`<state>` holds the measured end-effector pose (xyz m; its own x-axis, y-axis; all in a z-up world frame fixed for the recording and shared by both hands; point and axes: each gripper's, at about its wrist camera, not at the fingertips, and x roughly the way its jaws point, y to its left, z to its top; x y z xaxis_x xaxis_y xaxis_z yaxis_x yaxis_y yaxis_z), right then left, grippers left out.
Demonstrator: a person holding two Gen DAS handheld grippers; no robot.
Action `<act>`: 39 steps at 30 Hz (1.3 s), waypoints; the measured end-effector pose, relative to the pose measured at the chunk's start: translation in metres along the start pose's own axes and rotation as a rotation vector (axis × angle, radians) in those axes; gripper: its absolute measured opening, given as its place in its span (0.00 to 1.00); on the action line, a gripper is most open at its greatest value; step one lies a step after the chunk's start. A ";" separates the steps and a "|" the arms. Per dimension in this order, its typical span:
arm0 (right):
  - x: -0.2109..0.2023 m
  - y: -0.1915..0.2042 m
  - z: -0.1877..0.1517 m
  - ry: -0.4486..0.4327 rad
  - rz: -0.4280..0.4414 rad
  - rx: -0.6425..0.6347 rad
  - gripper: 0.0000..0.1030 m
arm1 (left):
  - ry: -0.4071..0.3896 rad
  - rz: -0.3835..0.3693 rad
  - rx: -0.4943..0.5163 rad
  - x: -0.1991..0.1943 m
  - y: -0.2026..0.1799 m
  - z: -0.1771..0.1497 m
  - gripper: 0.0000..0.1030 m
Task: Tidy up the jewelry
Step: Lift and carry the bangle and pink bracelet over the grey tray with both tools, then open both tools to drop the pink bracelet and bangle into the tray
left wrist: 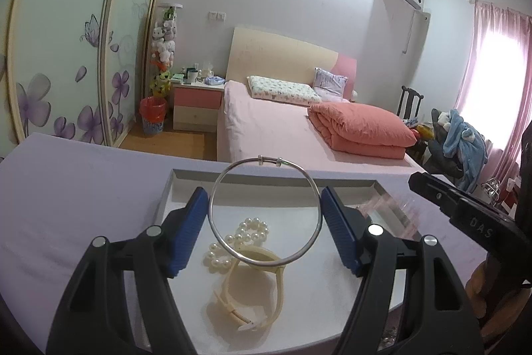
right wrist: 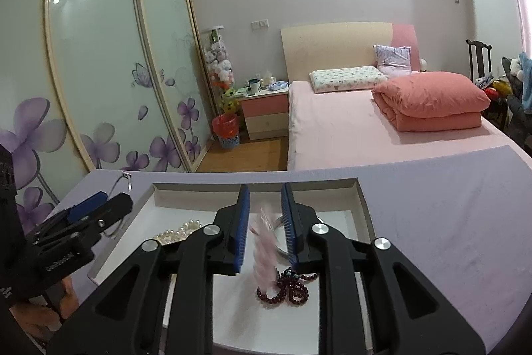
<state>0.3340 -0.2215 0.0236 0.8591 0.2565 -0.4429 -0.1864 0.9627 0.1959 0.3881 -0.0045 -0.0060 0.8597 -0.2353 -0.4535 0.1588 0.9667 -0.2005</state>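
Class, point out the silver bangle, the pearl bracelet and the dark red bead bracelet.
silver bangle [left wrist: 315,188], left wrist view, right side of hoop.
pearl bracelet [left wrist: 254,230], left wrist view, upper pearl loop.
dark red bead bracelet [right wrist: 296,290], right wrist view, bead cluster.

Black grippers [left wrist: 264,212], ribbed blue fingers [left wrist: 335,222], silver rivets, black sleeve.

Before you: bed [left wrist: 266,128] at twelve o'clock, folded coral quilt [left wrist: 362,128] at one, nightstand [left wrist: 198,103] and red bin [left wrist: 153,115] at eleven, flowered wardrobe doors [left wrist: 66,55] at ten, pink curtain [left wrist: 492,62] at two.
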 end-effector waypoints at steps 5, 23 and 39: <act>-0.002 -0.001 0.001 -0.012 -0.014 0.002 0.40 | 0.014 -0.003 0.009 0.011 0.000 -0.001 0.66; 0.006 -0.007 0.002 0.006 -0.022 0.017 0.40 | 0.066 0.016 -0.039 0.039 0.011 -0.012 0.72; -0.006 -0.004 0.000 0.000 -0.029 -0.005 0.40 | 0.042 0.011 -0.044 0.010 0.017 -0.006 0.72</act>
<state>0.3297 -0.2272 0.0256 0.8643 0.2286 -0.4479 -0.1639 0.9701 0.1789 0.3965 0.0093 -0.0192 0.8403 -0.2292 -0.4914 0.1269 0.9642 -0.2327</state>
